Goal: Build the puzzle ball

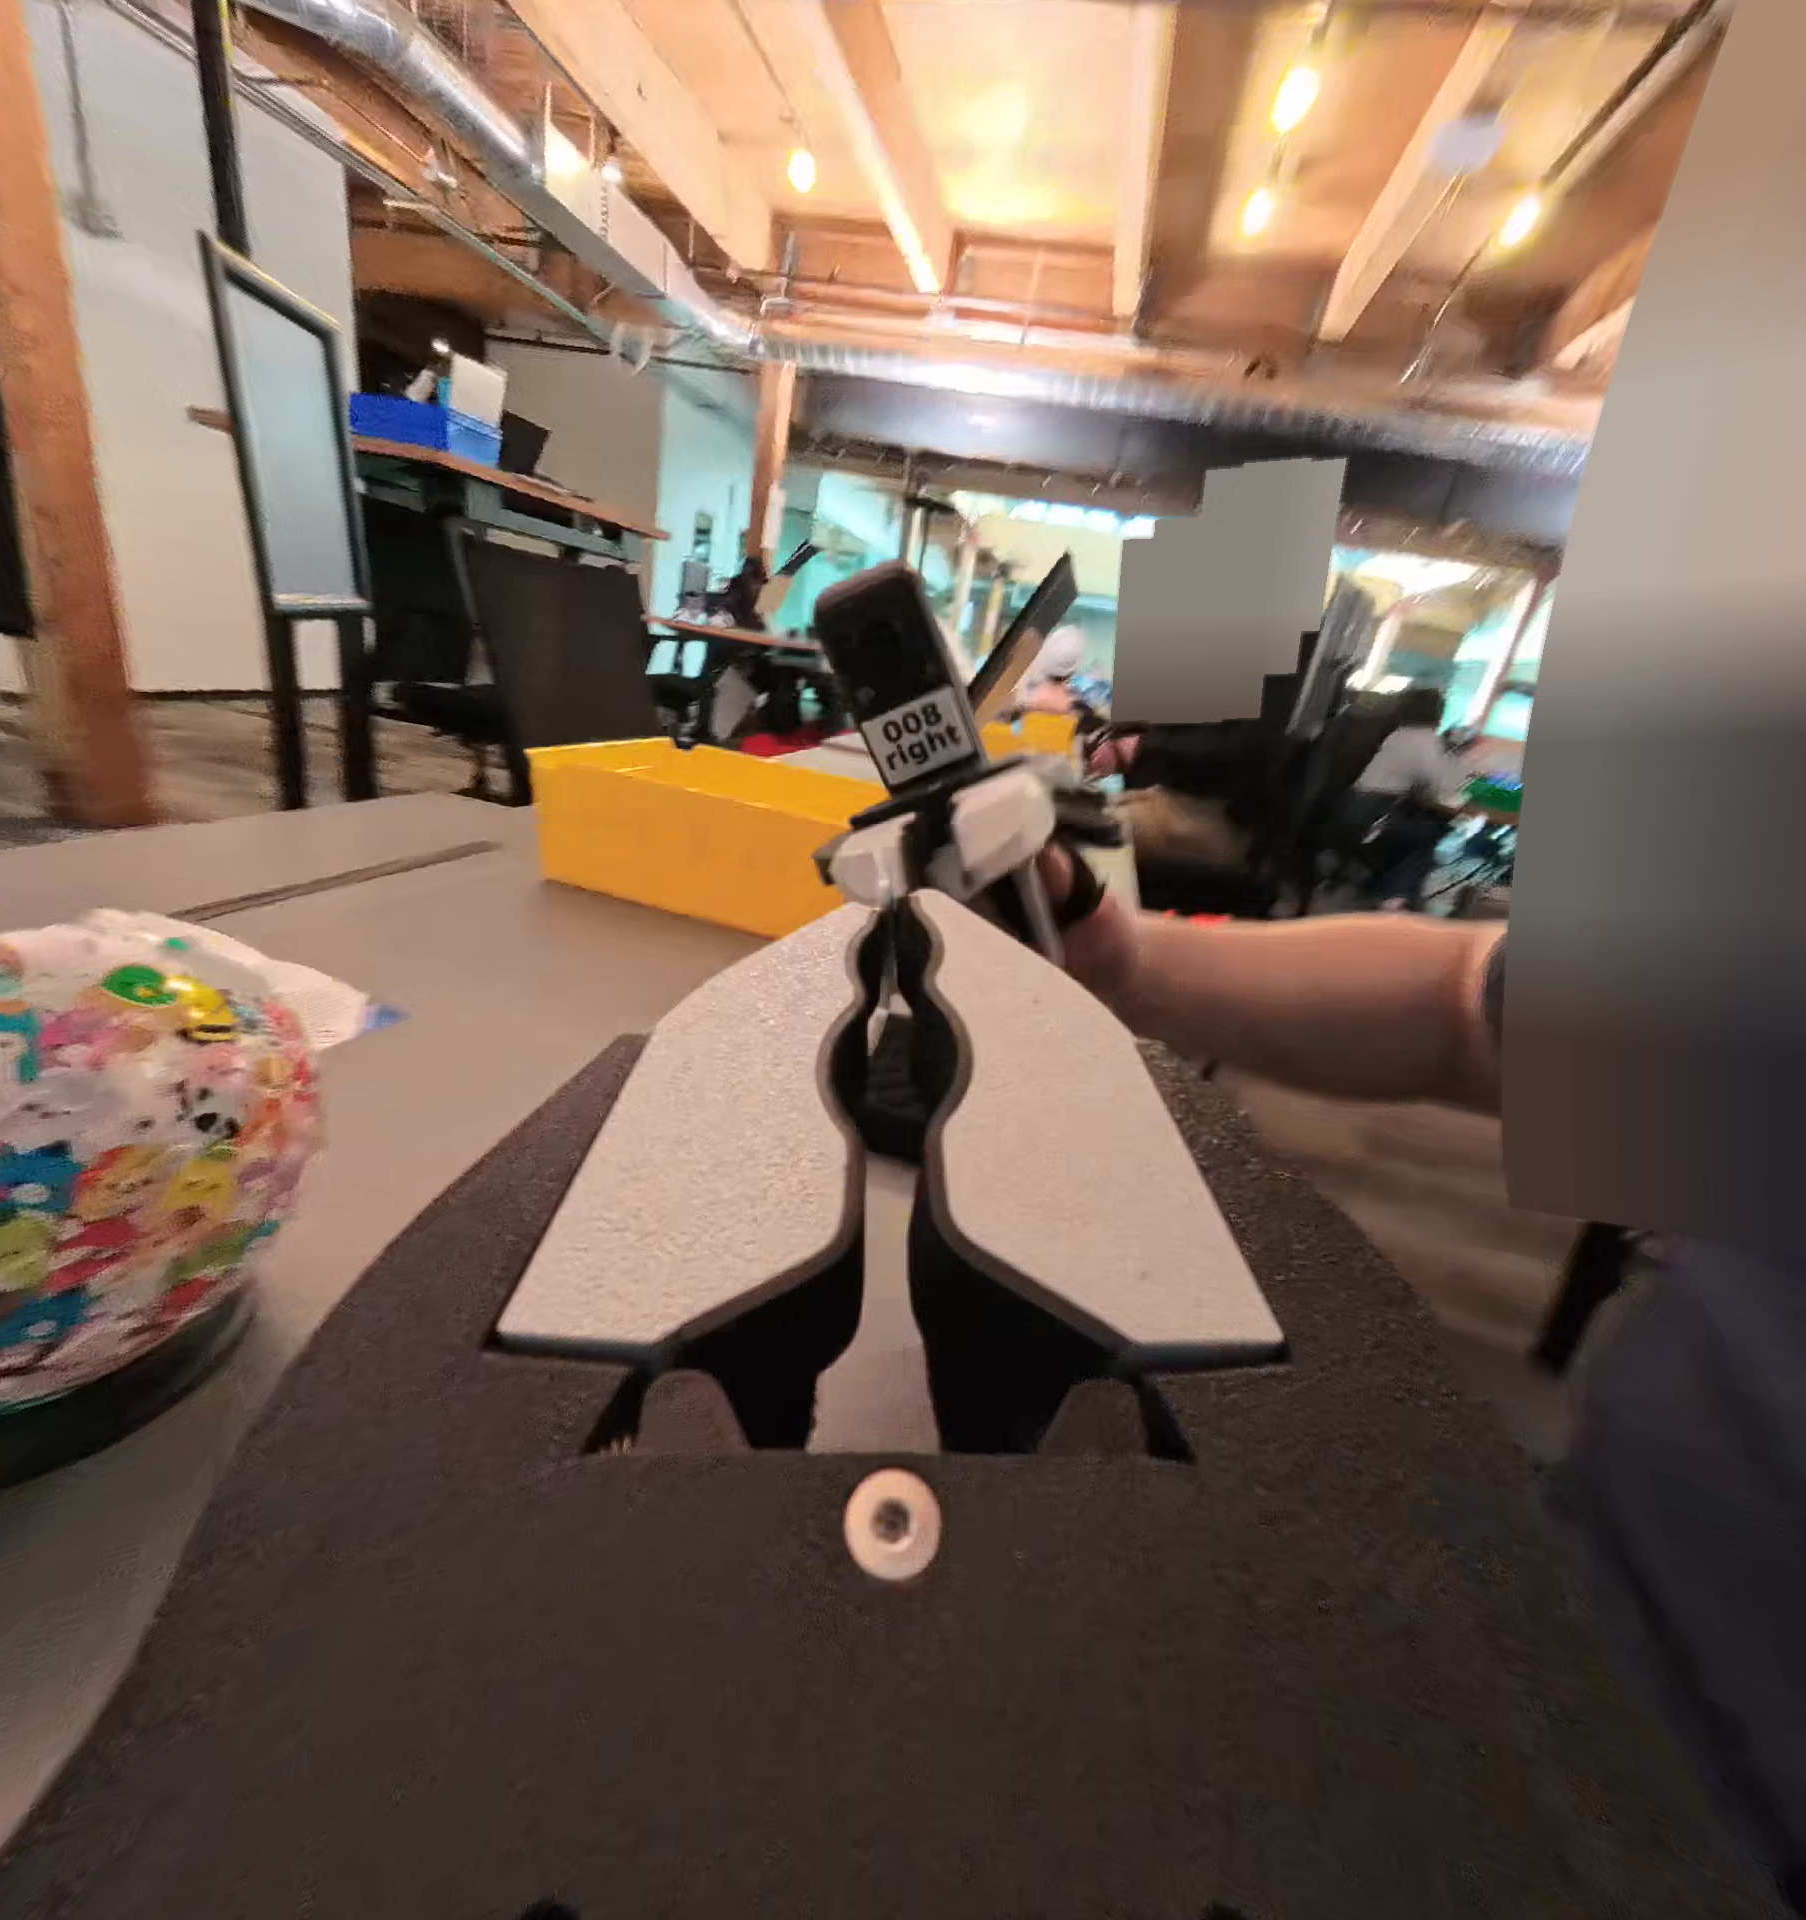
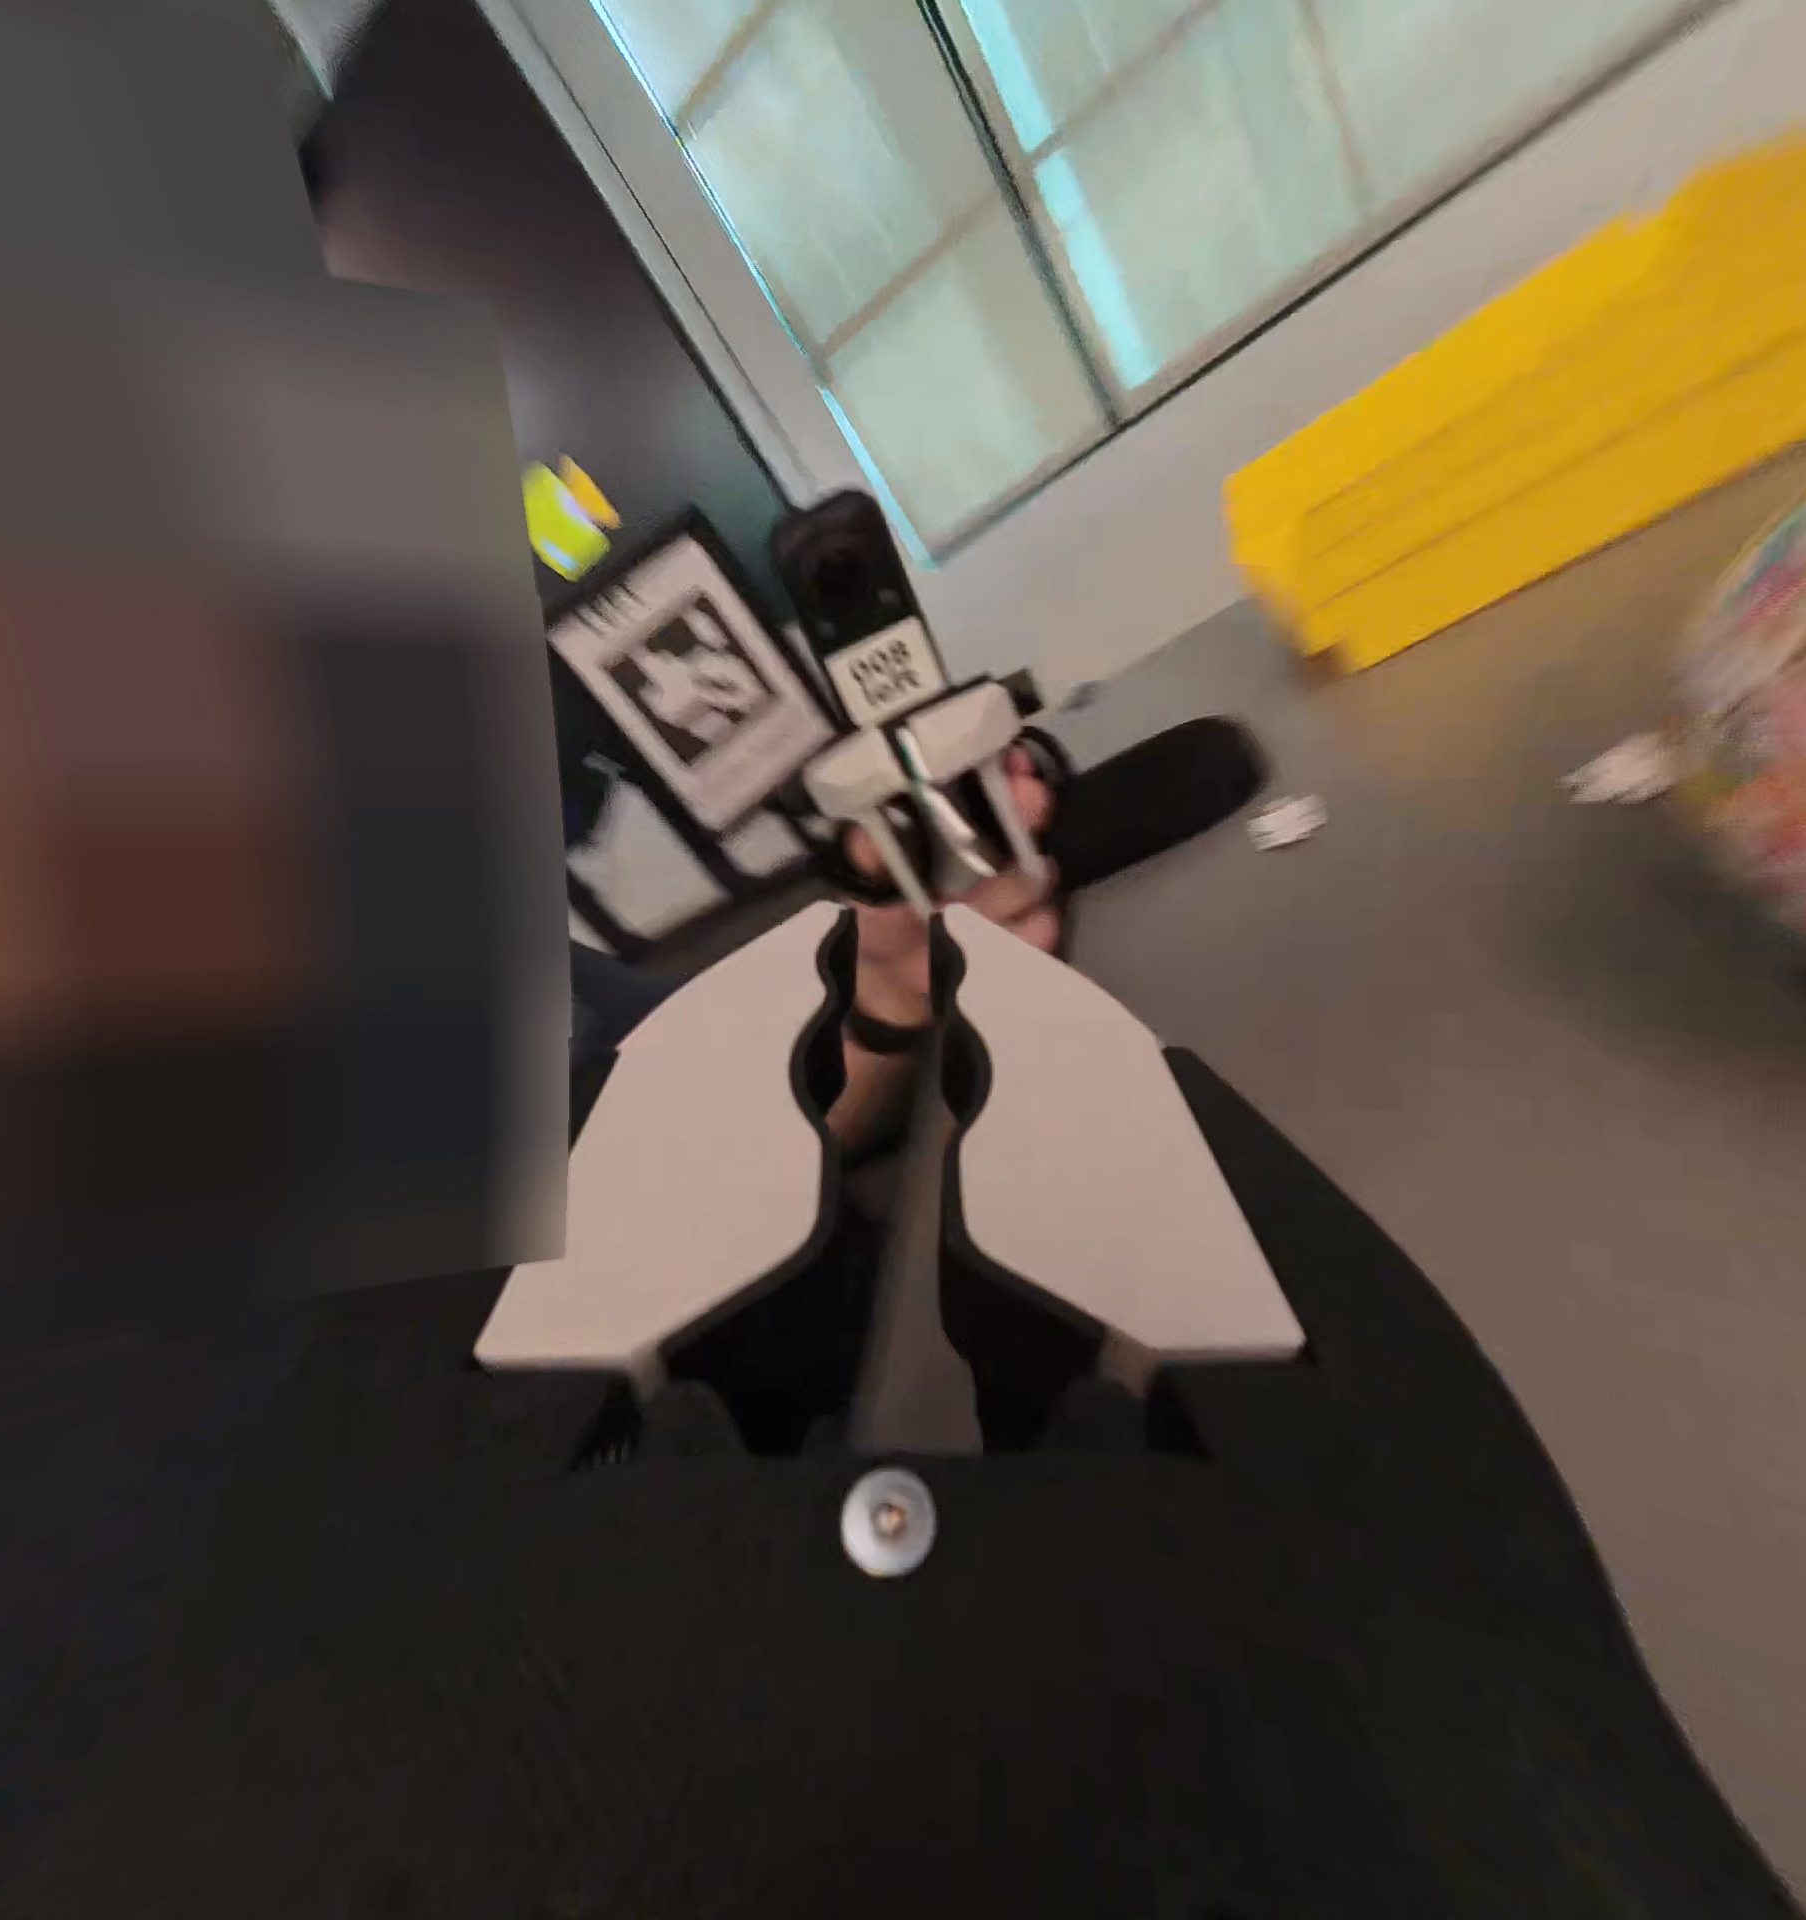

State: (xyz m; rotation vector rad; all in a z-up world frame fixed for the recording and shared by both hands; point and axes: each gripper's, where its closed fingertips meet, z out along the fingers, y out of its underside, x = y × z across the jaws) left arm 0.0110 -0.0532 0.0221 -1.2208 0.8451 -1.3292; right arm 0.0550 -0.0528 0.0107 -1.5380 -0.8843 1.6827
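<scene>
Half of the colourful puzzle ball (image 1: 99, 1164) is cut off at the frame edge (blurred elsewhere); both the left gripper (image 1: 891, 925) and the right gripper (image 2: 891, 920) are seen narrowed, nothing held.

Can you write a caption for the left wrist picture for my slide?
Left hand-held gripper nearly closed and empty, facing the right hand-held gripper; colourful puzzle ball at left, yellow bin behind.

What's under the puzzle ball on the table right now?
The puzzle ball sits on a dark round base, which rests on the grey table. White paper pokes out behind it. Whatever lies beneath the base is hidden.
</scene>
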